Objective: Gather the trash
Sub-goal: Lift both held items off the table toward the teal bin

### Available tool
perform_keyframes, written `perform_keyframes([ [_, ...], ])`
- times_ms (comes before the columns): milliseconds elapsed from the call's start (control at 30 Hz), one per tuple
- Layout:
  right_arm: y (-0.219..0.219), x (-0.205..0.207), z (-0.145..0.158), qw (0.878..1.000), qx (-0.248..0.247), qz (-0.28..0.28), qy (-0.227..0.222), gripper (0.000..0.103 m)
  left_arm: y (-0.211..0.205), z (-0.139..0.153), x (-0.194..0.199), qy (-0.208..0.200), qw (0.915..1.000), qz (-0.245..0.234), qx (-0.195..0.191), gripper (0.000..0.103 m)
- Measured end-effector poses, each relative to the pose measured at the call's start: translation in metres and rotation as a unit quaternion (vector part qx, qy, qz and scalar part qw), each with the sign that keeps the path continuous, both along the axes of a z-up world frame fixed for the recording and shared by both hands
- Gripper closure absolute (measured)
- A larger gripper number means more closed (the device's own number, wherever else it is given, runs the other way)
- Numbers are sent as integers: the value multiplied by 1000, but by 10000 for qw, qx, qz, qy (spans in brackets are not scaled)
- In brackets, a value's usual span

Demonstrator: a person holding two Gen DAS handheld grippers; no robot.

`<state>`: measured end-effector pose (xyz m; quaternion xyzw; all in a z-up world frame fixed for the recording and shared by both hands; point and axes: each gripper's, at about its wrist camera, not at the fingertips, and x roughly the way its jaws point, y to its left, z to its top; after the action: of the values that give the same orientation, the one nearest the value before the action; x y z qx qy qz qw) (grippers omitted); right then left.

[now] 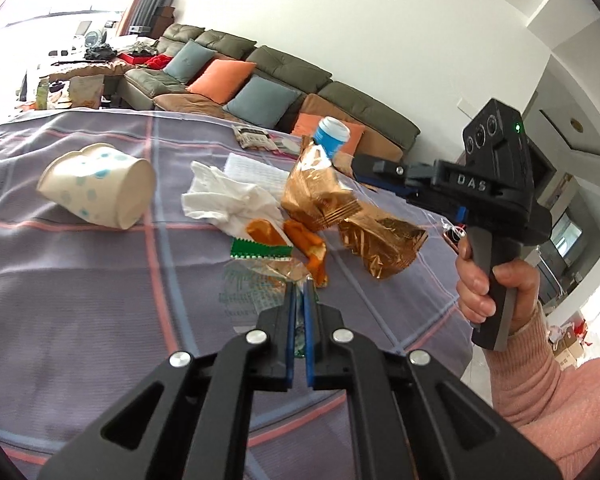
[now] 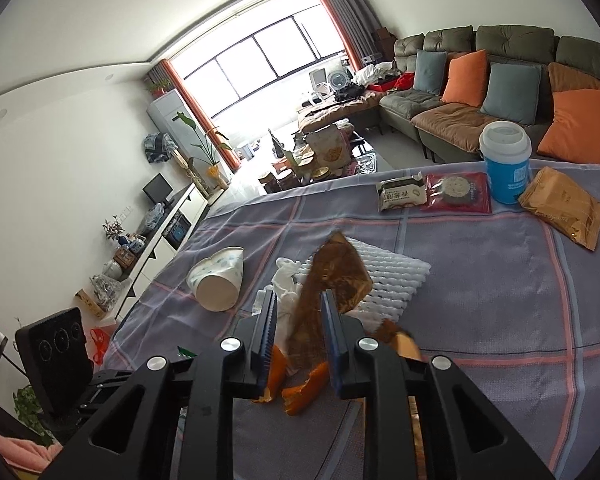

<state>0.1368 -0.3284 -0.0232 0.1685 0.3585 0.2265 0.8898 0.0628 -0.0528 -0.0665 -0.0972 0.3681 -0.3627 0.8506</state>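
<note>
My left gripper is shut on a clear green-printed plastic wrapper low over the checked tablecloth. My right gripper is closed on a crumpled gold foil wrapper, lifted off the cloth; it also shows in the left wrist view. Below it lie orange peel pieces, a white tissue and a green-edged wrapper. A tipped paper cup with blue dots lies to the left.
A white foam sheet lies behind the pile. At the far edge of the table stand a blue cup with white lid, two snack packets and a gold packet. A sofa with cushions stands beyond.
</note>
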Motion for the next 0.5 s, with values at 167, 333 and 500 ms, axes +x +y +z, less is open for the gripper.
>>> perform_keyframes([
  [167,13,7,-9,9992,-382,-59,142,59,16,3,-5,-18,9998,171,-29,98],
  [333,40,7,-16,9970,-750,187,62,54,35,6,-12,-24,9993,372,-56,98],
  [500,73,3,-25,9888,-1448,353,-38,47,55,7,-17,-9,9980,626,-83,98],
])
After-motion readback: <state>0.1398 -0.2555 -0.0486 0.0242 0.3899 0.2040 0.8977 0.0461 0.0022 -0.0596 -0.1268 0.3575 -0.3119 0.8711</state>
